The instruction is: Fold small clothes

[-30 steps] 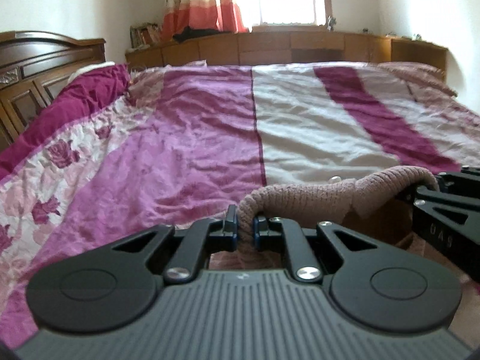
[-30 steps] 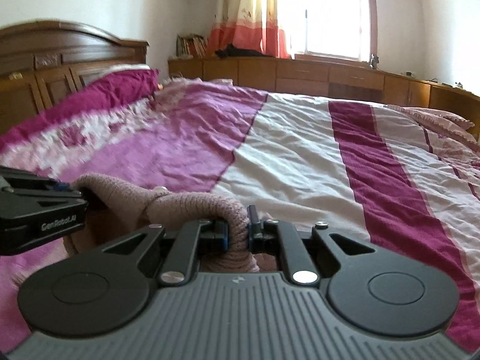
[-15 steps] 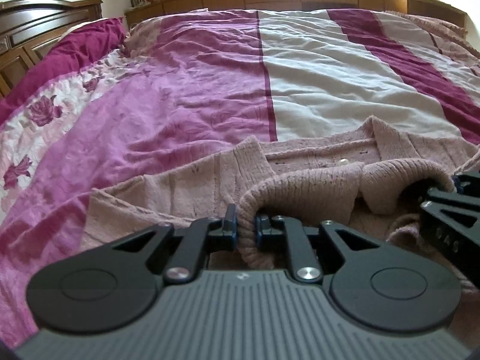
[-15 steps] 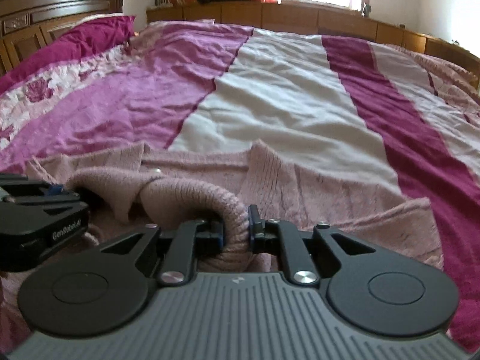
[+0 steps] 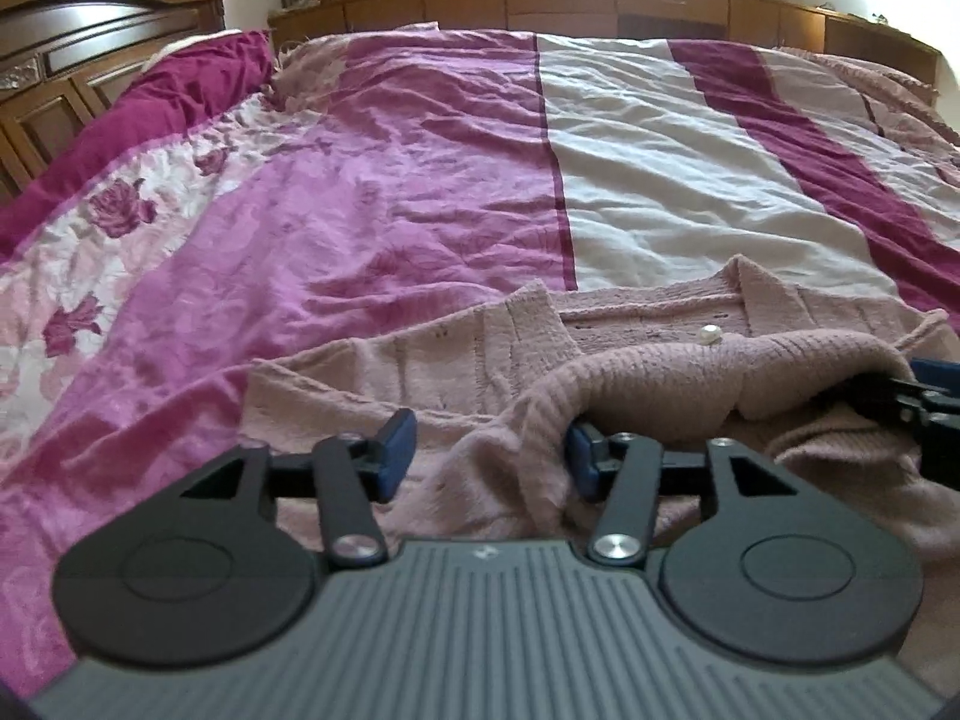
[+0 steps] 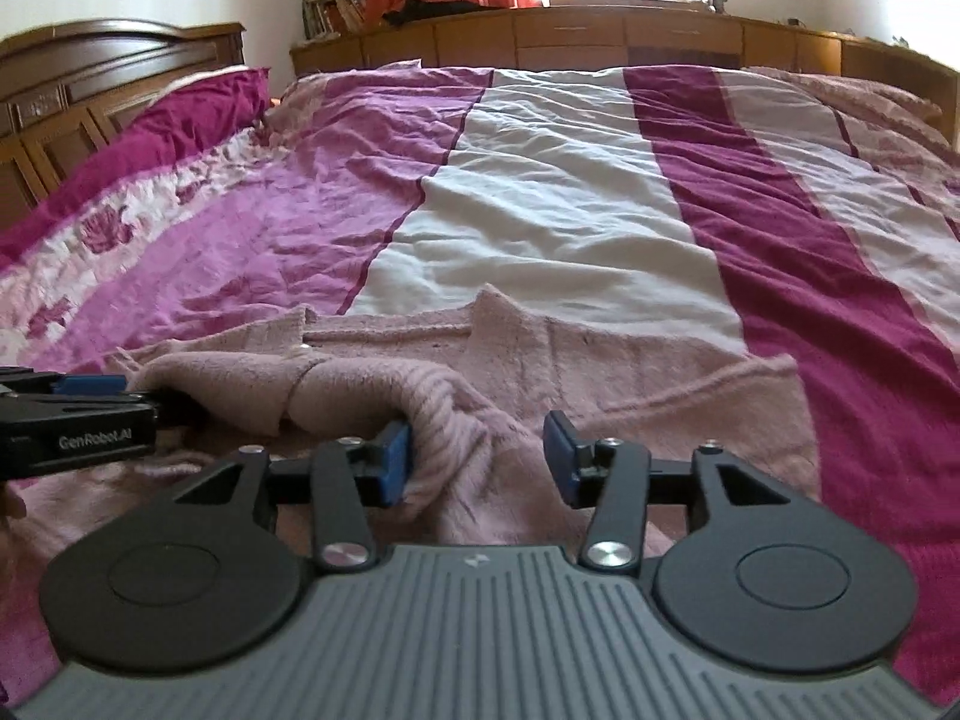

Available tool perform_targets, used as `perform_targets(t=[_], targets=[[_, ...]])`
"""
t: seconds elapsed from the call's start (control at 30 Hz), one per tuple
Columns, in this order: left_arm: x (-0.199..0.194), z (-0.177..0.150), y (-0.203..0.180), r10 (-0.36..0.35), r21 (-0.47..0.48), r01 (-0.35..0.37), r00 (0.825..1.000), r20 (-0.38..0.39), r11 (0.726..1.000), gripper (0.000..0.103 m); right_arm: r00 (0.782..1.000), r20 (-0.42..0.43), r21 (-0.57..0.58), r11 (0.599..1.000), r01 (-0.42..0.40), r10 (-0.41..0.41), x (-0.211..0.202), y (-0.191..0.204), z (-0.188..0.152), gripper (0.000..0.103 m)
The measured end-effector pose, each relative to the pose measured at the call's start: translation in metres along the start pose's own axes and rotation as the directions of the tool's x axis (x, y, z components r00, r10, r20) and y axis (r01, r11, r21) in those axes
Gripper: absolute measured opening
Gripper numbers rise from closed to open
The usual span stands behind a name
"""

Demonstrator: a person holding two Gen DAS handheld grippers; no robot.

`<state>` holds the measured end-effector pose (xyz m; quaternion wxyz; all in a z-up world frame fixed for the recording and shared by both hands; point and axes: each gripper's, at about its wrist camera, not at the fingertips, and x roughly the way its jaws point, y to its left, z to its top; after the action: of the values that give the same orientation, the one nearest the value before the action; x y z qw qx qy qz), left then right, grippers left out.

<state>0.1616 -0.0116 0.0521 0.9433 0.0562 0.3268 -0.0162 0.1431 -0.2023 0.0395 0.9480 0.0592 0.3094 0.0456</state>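
A small dusty-pink knitted cardigan (image 5: pixel 456 360) with a pearl button (image 5: pixel 710 334) lies folded over on the bed cover (image 5: pixel 420 192). My left gripper (image 5: pixel 489 450) is low over its near edge, jaws opening. The ribbed hem (image 5: pixel 690 372) rests against the right pad, not pinched. In the right wrist view the same cardigan (image 6: pixel 600 360) spreads ahead. My right gripper (image 6: pixel 477 459) has its jaws opening too, with the ribbed hem (image 6: pixel 432 414) leaning on the left pad only. Each gripper shows at the edge of the other's view, the left gripper (image 6: pixel 72 420) and the right gripper (image 5: pixel 924 414).
The bed cover (image 6: pixel 570 198) has purple, cream and dark magenta stripes and stretches far ahead. A wooden headboard (image 5: pixel 78 66) and a magenta pillow (image 5: pixel 180 90) are at the left. Wooden cabinets (image 5: pixel 600 6) run under the window at the back.
Both grippers came down to the bed with the hem pinched, laying it over the spread cardigan. Then both sets of jaws parted and let go of the knit.
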Motion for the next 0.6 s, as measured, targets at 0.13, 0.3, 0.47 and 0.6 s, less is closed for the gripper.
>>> perform_targets(t=[0.13, 0.3, 0.47, 0.6], targets=[[-0.018, -0.007, 0.004, 0.0, -0.028, 0.0, 1.0, 0.002, 1.0, 0.057, 1.0, 0.023, 0.009, 1.0, -0.015, 0.015, -0.024, -0.007, -0.01, 0.067], [-0.035, -0.019, 0.007, -0.006, -0.062, 0.005, 1.0, -0.009, 0.998, 0.057, 0.997, 0.067, -0.055, 0.998, -0.041, 0.044, -0.042, -0.006, -0.023, 0.067], [-0.047, -0.036, 0.002, 0.014, -0.038, -0.014, 1.0, -0.006, 0.999, 0.057, 0.988, 0.094, -0.108, 0.987, -0.116, 0.127, -0.047, -0.005, -0.038, 0.067], [-0.054, -0.045, -0.004, 0.01, -0.019, -0.01, 1.0, 0.007, 1.0, 0.057, 0.985, 0.071, -0.166, 0.976, -0.143, 0.157, -0.041, -0.002, -0.044, 0.067]])
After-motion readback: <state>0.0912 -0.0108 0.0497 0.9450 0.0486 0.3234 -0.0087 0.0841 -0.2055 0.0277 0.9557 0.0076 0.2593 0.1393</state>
